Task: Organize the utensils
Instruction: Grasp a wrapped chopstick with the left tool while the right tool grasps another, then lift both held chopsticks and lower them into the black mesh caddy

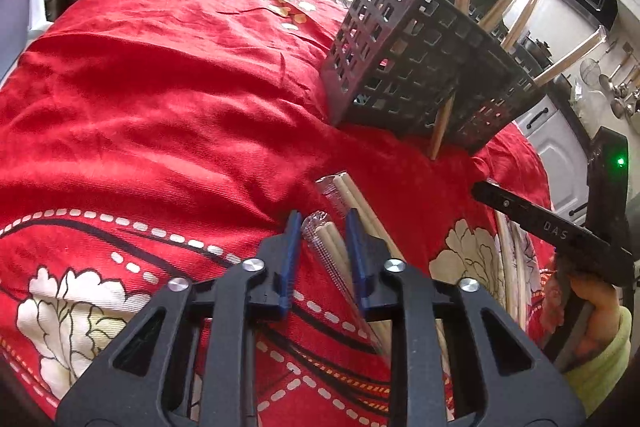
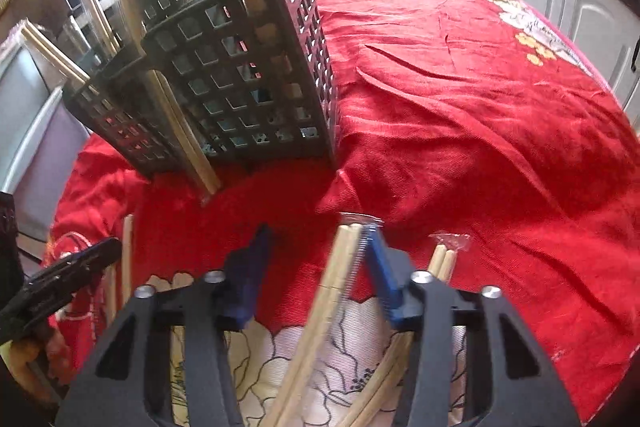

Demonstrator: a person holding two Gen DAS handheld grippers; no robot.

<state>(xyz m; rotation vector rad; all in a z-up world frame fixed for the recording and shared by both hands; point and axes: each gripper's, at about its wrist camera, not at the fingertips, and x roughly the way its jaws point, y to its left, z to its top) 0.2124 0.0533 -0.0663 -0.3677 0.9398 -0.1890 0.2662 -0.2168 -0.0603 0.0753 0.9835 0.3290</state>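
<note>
- Left gripper [image 1: 322,227]: jaws close around a wrapped chopstick pair [image 1: 329,247] on the red floral tablecloth [image 1: 160,107]; can't tell if the pads actually press on it.
- Right gripper [image 2: 316,243]: jaws apart, another wrapped pair [image 2: 340,267] between them, lying against the right-hand pad, the other pad clear of it.
- The dark utensil basket [image 2: 240,79] stands on the table just beyond both grippers, chopsticks already sticking out of it.
- More pairs lie loose on the cloth near the jaws.
</note>
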